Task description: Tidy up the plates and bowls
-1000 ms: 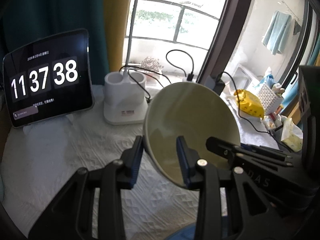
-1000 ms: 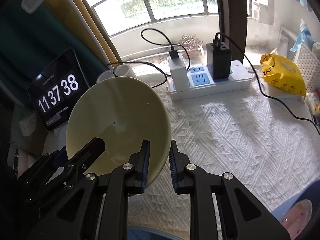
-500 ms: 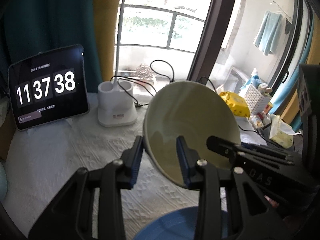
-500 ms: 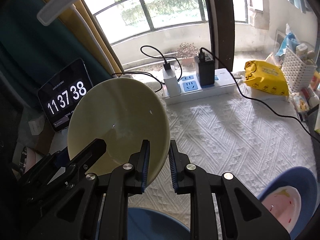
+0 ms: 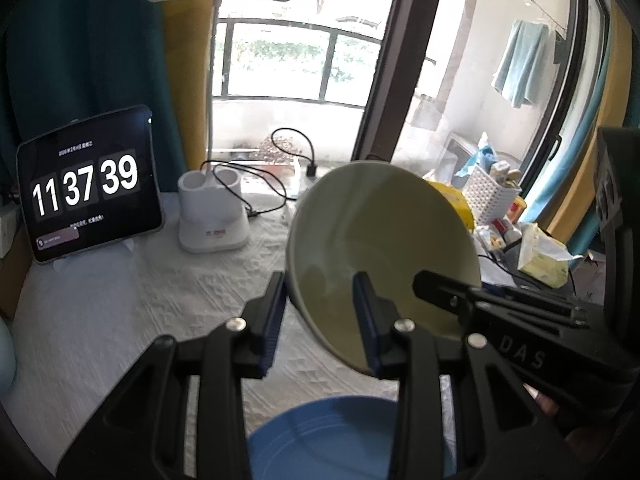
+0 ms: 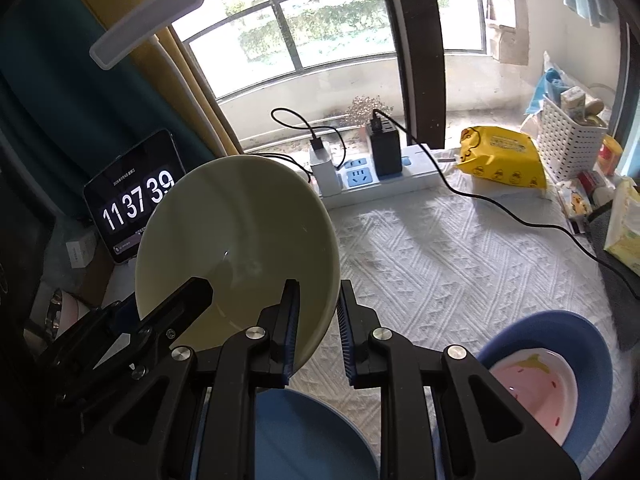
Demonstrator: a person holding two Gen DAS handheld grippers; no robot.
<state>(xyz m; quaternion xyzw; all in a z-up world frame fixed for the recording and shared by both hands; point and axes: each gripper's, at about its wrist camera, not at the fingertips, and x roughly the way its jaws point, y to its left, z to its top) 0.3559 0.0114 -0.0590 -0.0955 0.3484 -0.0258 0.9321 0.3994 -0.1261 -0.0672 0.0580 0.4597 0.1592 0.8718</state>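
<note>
Closest to us, below both grippers, sits a blue plate (image 5: 320,440) on the white quilted cloth (image 6: 440,264); we take that plate as our landmark. Directly above it we hold a pale yellow-green bowl (image 5: 384,240), tilted up on its edge and clear of the cloth, with its hollow facing the left wrist camera.

Our left gripper (image 5: 320,312) has its jaws set on either side of the bowl's lower left rim, one pad (image 5: 276,312) outside the wall and the other inside; there is a visible gap on the outer side, so we cannot tell whether it is pinching or merely straddling the rim. Our right gripper (image 6: 316,332) grasps the same bowl at its lower right rim, with the wall caught between the two blue-ribbed pads (image 6: 290,332). Each gripper shows in the other's view, reaching in from the opposite side of the bowl.

To the right of the blue plate, on the same cloth, lies a blue bowl (image 6: 592,344) holding a pink and white dish (image 6: 536,384). Beyond the plate and to its left stands a tablet clock (image 5: 86,184) reading 11 37 39, with a white lamp base (image 5: 212,216) beside it. Farther back, past the plate toward the window, a white power strip (image 6: 384,184) carries two chargers, and to its right rest a yellow packet (image 6: 500,156) and a white basket (image 6: 576,136)
</note>
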